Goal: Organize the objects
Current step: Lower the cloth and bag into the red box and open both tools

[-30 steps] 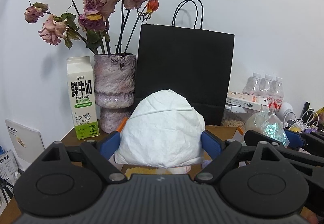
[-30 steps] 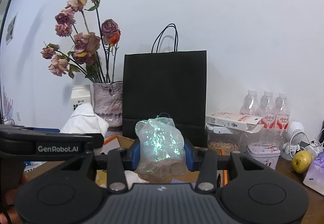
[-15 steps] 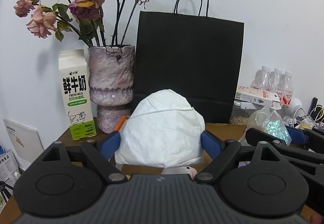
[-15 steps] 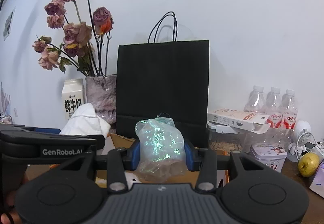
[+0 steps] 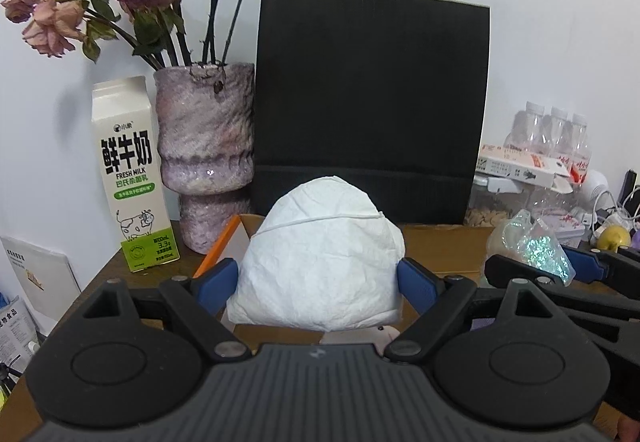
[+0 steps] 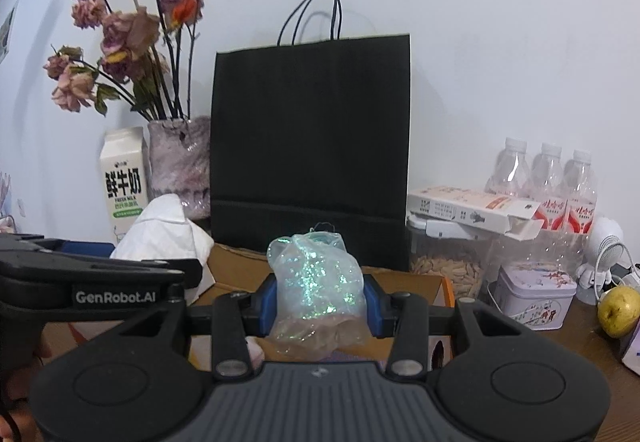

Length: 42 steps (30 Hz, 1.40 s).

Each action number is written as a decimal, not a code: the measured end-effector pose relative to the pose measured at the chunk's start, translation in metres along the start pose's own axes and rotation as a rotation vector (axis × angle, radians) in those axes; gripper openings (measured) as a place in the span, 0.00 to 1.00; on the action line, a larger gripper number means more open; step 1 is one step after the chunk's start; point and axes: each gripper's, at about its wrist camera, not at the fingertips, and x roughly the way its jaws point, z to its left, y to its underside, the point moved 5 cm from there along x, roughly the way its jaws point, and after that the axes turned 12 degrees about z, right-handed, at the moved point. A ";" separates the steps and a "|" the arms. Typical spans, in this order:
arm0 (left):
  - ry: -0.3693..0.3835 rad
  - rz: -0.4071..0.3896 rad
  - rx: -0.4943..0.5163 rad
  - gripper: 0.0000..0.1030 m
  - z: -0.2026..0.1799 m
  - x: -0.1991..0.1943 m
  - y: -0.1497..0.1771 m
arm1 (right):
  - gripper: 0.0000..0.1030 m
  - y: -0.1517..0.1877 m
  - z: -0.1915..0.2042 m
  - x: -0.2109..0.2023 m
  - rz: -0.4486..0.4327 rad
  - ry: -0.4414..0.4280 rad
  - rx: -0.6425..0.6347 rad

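Plain white wall (image 6: 480,42); brown wooden table (image 6: 580,354).

Both cameras sit low and close on the grippers, side by side, facing the black bag (image 5: 372,106) by the wall.

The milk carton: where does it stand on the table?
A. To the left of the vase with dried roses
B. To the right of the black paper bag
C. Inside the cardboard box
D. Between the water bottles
A: the milk carton stands upright just left of the vase, which is itself left of the black paper bag.
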 end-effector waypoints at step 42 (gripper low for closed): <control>-0.013 0.014 -0.072 1.00 0.024 -0.004 0.008 | 1.00 0.010 -0.006 -0.007 0.062 0.045 0.010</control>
